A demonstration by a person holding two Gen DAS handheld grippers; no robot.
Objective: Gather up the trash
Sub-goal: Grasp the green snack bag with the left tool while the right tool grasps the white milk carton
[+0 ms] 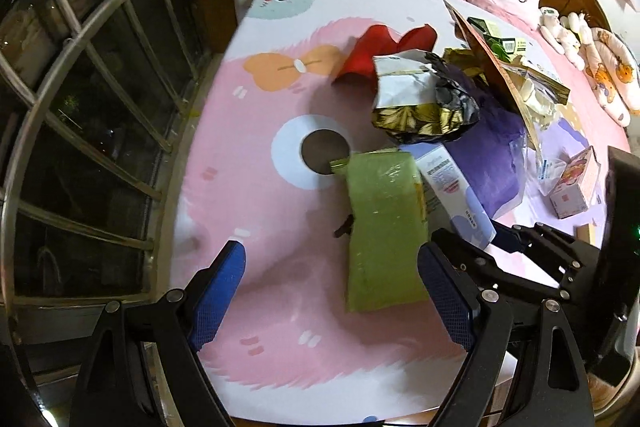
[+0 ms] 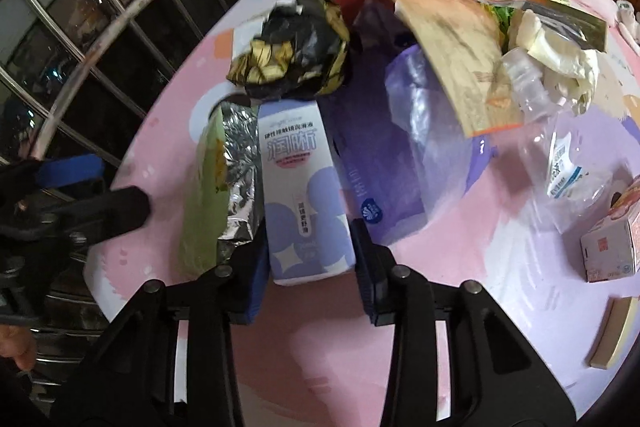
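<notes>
Down low, the right gripper (image 2: 310, 269) had its blue pads on both sides of a white and purple box (image 2: 302, 187), and the pads looked to be touching its bottom end. Just left of that box lay a green packet (image 2: 202, 195) with shiny silver foil (image 2: 239, 163) beside it. The left gripper (image 1: 330, 291) was spread wide, and the green packet (image 1: 382, 231) sat between its fingers, closer to the right one, with nothing squeezing it. All of this trash rested on a pink bed sheet (image 1: 248, 163). Farther off were a crumpled black and gold bag (image 2: 296, 43), a purple plastic bag (image 2: 412, 131), a tilted orange cardboard piece (image 2: 436, 23), and a small pink carton (image 2: 612, 239) well apart on the right.
</notes>
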